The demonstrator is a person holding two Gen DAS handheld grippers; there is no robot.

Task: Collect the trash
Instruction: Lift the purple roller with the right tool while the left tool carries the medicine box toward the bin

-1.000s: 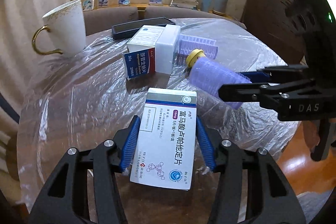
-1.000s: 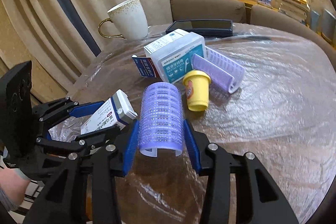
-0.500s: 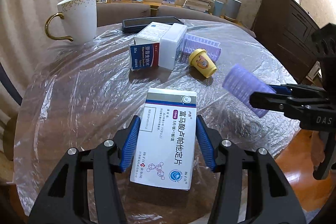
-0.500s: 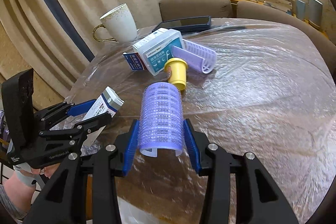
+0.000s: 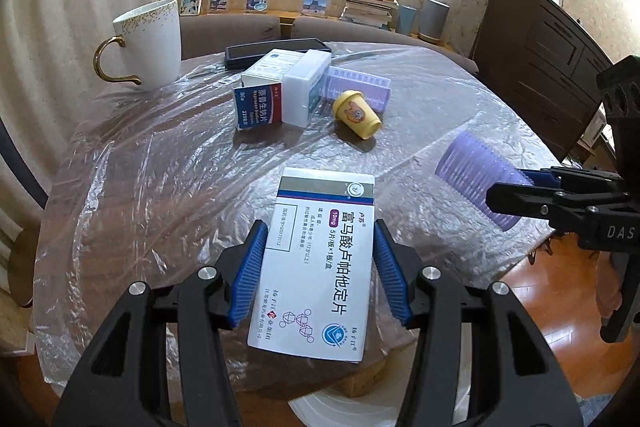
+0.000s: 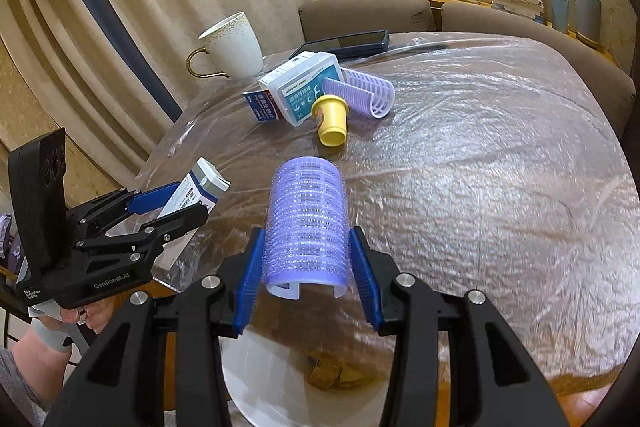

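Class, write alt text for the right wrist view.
The right gripper clamps a purple hair roller above a white bin; the left gripper holds a medicine box beside the plastic-covered table.

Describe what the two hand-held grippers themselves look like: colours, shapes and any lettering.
Both the left gripper and right gripper are black angular frames with silver bolt heads and ribbed blue finger pads. White lettering shows: "DAS" on the right, "GenRobot.AI" on the left. No cables visible.
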